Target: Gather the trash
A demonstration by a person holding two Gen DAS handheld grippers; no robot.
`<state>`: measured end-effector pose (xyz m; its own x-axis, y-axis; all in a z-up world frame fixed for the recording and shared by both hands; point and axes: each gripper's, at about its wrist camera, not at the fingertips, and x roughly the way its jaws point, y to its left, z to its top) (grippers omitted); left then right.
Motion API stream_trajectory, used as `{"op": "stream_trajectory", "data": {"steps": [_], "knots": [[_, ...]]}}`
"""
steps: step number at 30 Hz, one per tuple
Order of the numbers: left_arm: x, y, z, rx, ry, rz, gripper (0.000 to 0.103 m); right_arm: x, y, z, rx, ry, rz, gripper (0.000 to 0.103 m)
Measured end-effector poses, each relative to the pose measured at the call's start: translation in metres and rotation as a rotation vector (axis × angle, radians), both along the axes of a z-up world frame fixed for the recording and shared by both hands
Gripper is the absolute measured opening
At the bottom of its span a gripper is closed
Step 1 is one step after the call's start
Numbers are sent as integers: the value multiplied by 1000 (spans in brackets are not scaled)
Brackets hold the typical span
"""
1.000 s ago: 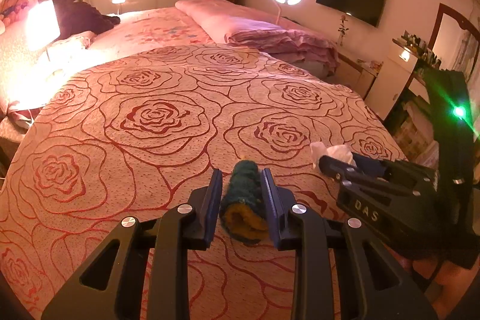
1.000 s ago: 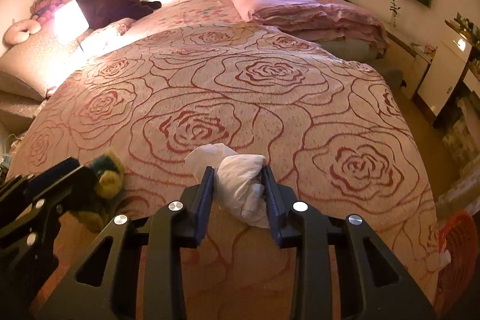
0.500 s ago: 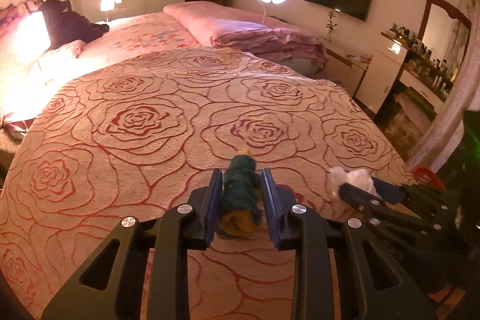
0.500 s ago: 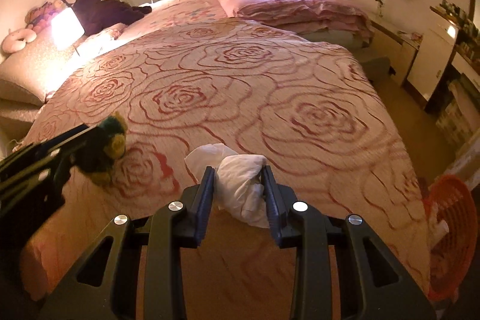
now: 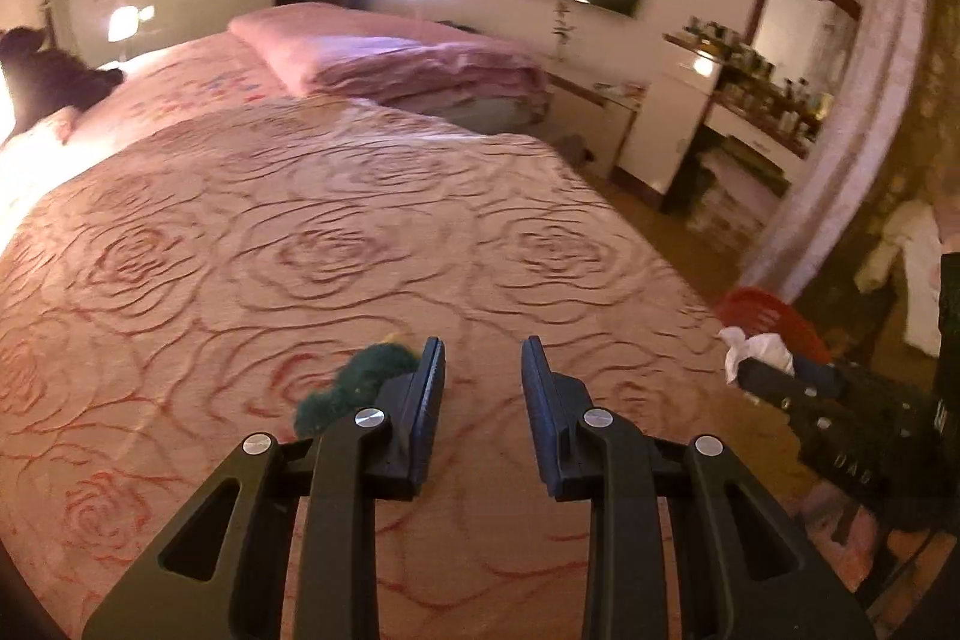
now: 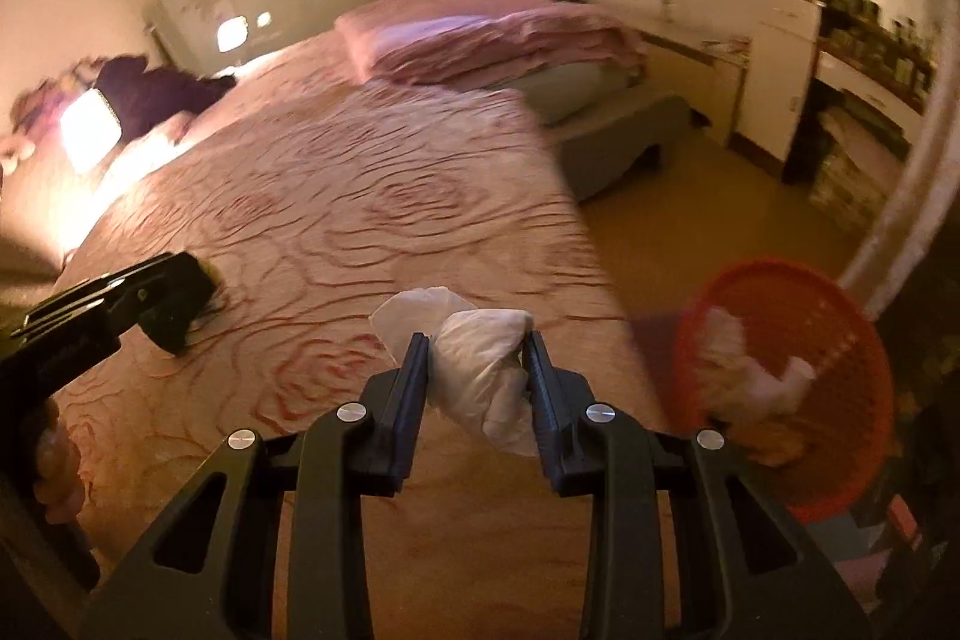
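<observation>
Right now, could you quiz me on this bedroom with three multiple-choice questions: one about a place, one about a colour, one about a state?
1. Where does the basket stand?
A. on the bed
B. on the floor beside the bed
C. on the dresser

2. What colour is the basket?
A. blue
B. black
C. red-orange

3. What is the right gripper doing?
A. standing wide open and empty
B. clamped on a crumpled white tissue
C. clamped on a bottle

Answers:
1 B: it sits on the floor just past the edge of the bed.
2 C: its mesh wall glows red-orange, with white paper inside.
3 B: the tissue bulges between both fingers, pressed from each side.
</observation>
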<state>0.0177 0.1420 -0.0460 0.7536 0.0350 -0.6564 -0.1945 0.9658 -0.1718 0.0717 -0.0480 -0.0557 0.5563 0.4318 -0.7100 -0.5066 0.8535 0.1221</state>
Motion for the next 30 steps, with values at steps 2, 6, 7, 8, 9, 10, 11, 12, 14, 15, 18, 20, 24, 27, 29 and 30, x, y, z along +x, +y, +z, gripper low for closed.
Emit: {"op": "stream_trajectory", "data": {"steps": [2,6,7,8,9,10,11,12,14,15,18,20,24,27,29,30], "knots": [[5,-12,3,-3,-2,-37,26,4,-22,2,10,-7,-48,32],[16,-35,11,-14,-24,-124,26,15,-61,4,27,-7,-140,32],[18,-38,13,-29,-28,-142,26,17,-70,4,33,-6,-160,32],[19,-41,14,-49,-32,-161,26,18,-78,4,38,-7,-179,32],[20,-43,16,-67,-39,-179,26,20,-89,5,45,-9,-200,32],[21,-44,18,-80,-47,-192,26,20,-96,5,49,-11,-214,32],[22,-45,20,-91,-53,-203,26,21,-105,5,55,-14,-231,32],[22,-46,22,-102,-60,-210,26,21,-109,5,59,-16,-241,32],[22,-45,23,-110,-67,-213,26,21,-119,4,68,-16,-259,32],[23,-45,23,-100,-64,-207,26,21,-123,2,73,-13,-266,32],[21,-32,27,-96,-65,-177,26,21,-130,-5,84,-1,-277,32],[17,-13,33,-78,-69,-118,35,20,-131,-8,88,4,-278,32],[4,27,42,-6,-87,17,51,21,-132,-12,96,13,-273,32],[-4,46,40,19,-71,57,63,20,-131,-14,99,20,-267,32],[-5,45,30,30,-40,47,64,21,-129,-14,98,24,-262,32],[-4,43,25,31,-23,38,64,20,-128,-14,97,25,-258,32]]}}
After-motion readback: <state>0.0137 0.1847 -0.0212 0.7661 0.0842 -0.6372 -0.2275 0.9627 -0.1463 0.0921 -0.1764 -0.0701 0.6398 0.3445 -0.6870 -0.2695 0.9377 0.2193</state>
